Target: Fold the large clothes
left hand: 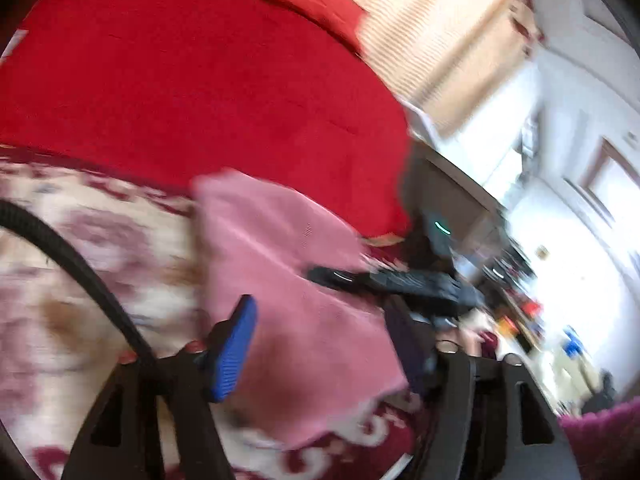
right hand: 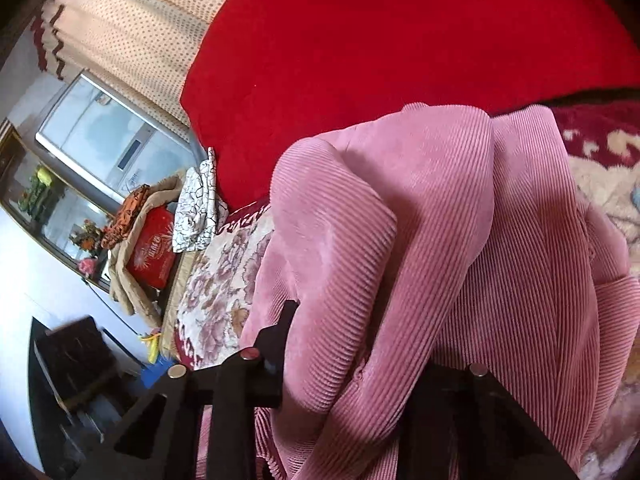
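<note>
Our left gripper [left hand: 324, 344] hangs with jaws apart over the pink garment [left hand: 288, 280], pads not pressing it. Our right gripper [right hand: 360, 344] is buried in the garment's folds; its grip we cannot tell. The garment lies on the flowered blanket [left hand: 80, 264] beside the red cover [left hand: 192, 80]. A red box [right hand: 154, 250] carries unreadable writing.

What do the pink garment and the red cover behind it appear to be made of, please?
The pink garment looks like soft corduroy or ribbed velour: fine parallel ridges run across it, with a slight sheen on the folds. The red cover looks like a matte, plush fabric, perhaps fleece; no weave or ribs show, so that stays a guess.
</note>
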Demonstrator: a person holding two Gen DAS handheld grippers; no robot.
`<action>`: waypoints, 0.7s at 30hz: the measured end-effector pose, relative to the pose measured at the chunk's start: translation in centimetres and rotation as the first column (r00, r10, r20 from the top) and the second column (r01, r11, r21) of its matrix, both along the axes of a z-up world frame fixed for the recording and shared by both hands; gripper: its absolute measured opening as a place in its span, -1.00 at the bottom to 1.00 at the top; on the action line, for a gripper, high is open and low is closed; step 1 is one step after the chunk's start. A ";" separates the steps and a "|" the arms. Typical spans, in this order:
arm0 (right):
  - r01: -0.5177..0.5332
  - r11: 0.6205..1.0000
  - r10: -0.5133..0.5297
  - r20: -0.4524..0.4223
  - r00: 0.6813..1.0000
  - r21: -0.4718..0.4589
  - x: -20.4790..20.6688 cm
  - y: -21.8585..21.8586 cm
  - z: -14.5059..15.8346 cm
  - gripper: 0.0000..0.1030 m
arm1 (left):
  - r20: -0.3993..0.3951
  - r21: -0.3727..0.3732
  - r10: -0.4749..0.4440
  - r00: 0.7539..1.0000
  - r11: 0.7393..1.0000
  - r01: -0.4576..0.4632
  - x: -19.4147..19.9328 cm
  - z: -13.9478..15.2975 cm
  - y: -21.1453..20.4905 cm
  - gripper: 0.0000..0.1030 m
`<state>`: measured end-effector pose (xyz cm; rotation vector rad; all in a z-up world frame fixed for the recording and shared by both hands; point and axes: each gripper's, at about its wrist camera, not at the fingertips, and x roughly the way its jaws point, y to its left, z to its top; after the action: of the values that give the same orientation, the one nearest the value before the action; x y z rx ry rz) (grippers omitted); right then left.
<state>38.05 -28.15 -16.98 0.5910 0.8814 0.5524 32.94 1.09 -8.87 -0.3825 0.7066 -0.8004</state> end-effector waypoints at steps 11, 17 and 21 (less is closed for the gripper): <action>0.072 0.995 -0.059 0.161 0.985 -0.074 -2.1 1.0 2.7 -0.61 | -0.254 0.054 -0.073 0.965 0.995 0.089 1.9 -5.3 -5.9 0.16; 0.158 0.983 -0.111 0.381 0.918 -0.093 -5.7 -0.3 7.6 -0.67 | -0.103 0.108 -0.119 0.988 0.986 0.130 -0.7 -2.4 -11.1 0.37; 0.246 0.958 -0.175 0.377 0.909 -0.148 -5.7 -2.7 7.5 -0.68 | -0.018 0.192 -0.097 0.995 0.976 0.098 -0.9 -1.9 -14.3 0.47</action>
<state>32.38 -30.89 -9.50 0.3847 0.5046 0.3569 32.08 -13.20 -10.79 -0.1768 0.8086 -0.8149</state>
